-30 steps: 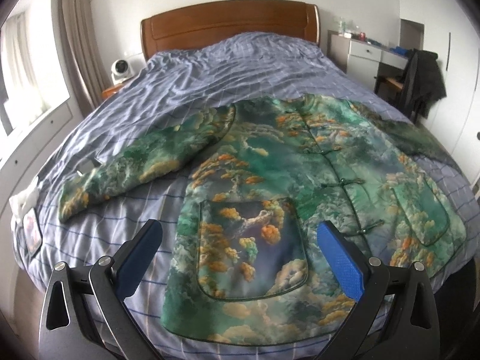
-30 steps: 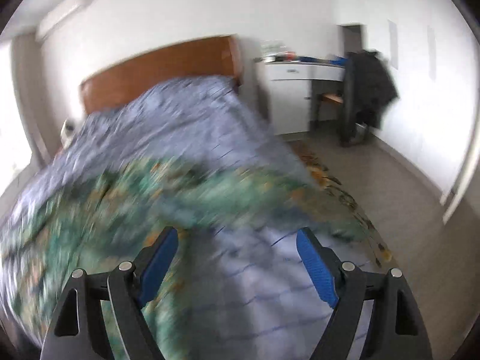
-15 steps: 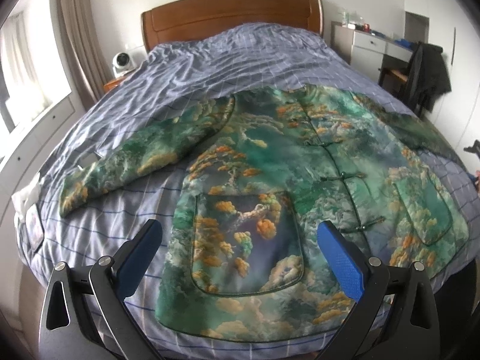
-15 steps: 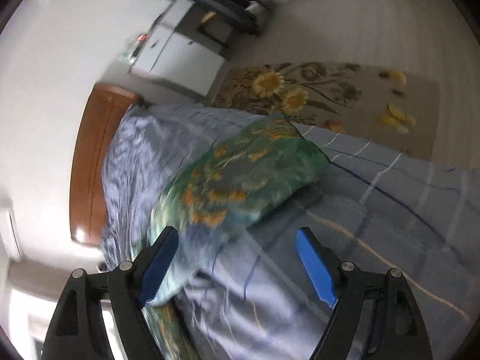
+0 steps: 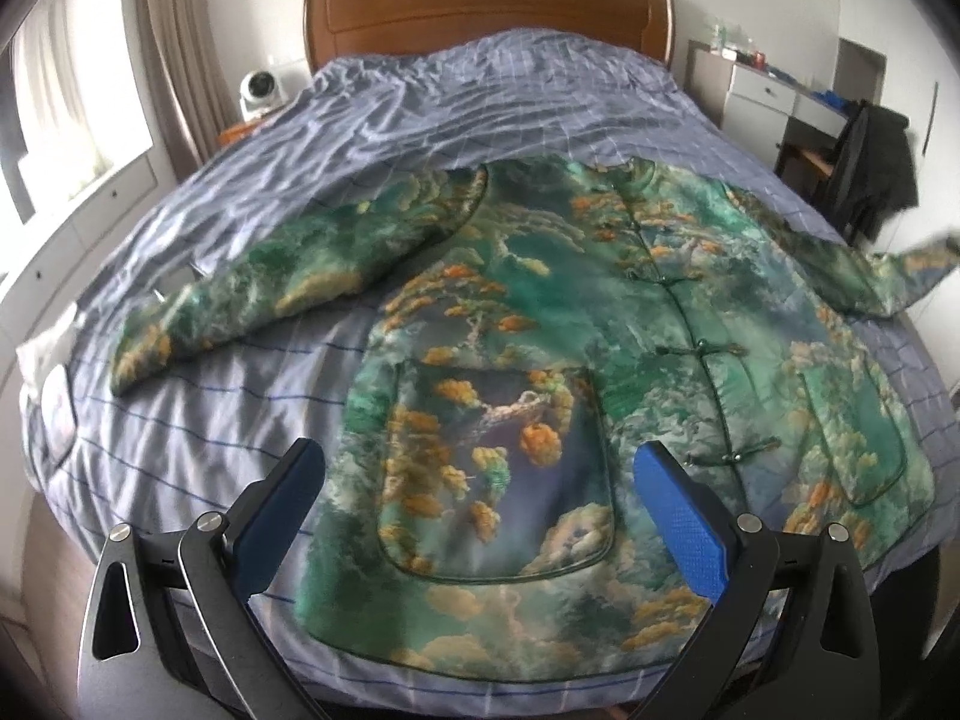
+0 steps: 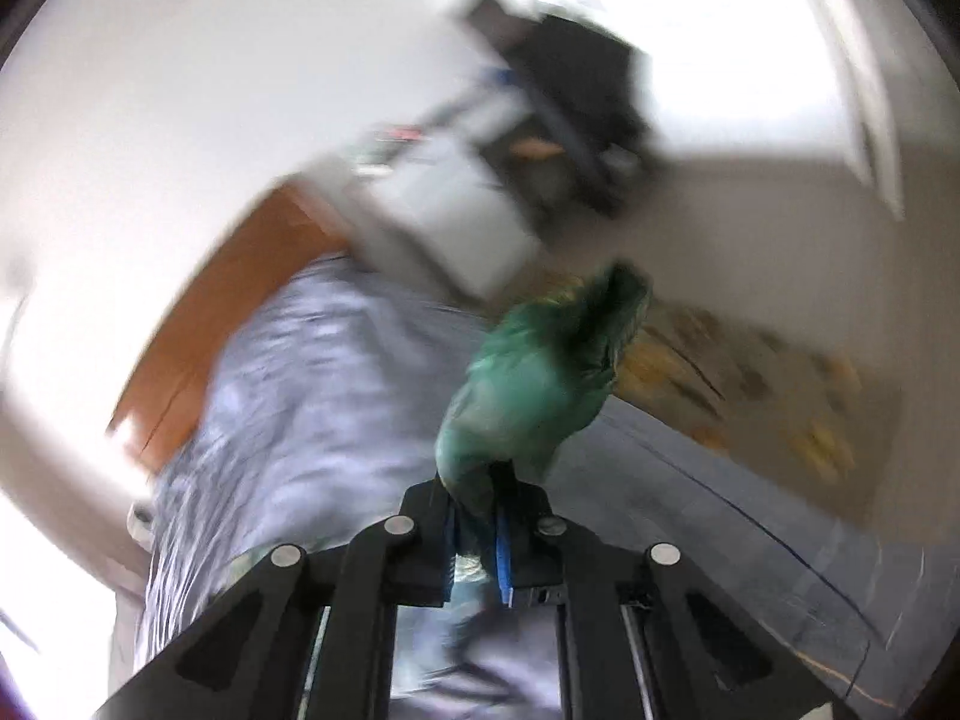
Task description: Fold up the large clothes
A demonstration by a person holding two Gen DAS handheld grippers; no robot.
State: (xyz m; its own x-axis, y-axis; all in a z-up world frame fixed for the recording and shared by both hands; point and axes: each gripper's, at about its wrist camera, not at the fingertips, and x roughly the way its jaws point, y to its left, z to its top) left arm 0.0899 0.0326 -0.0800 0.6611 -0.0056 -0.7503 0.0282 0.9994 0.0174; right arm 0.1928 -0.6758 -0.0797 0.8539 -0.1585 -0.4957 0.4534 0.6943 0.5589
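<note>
A green jacket printed with orange trees and clouds lies front up on the bed, knot buttons closed, left sleeve spread flat. My left gripper is open and empty, hovering above the jacket's lower hem near a patch pocket. My right gripper is shut on the jacket's right sleeve, which rises from between the blue pads; that view is blurred. The lifted sleeve end shows at the right edge of the left wrist view.
The bed has a blue-grey checked cover and a wooden headboard. A white fan stands at the left. A white desk and a chair with a dark coat stand at the right. A flowered rug lies on the floor.
My right gripper has closed on the right sleeve and lifted it off the bed. The left gripper stays open, nearly still above the hem.
</note>
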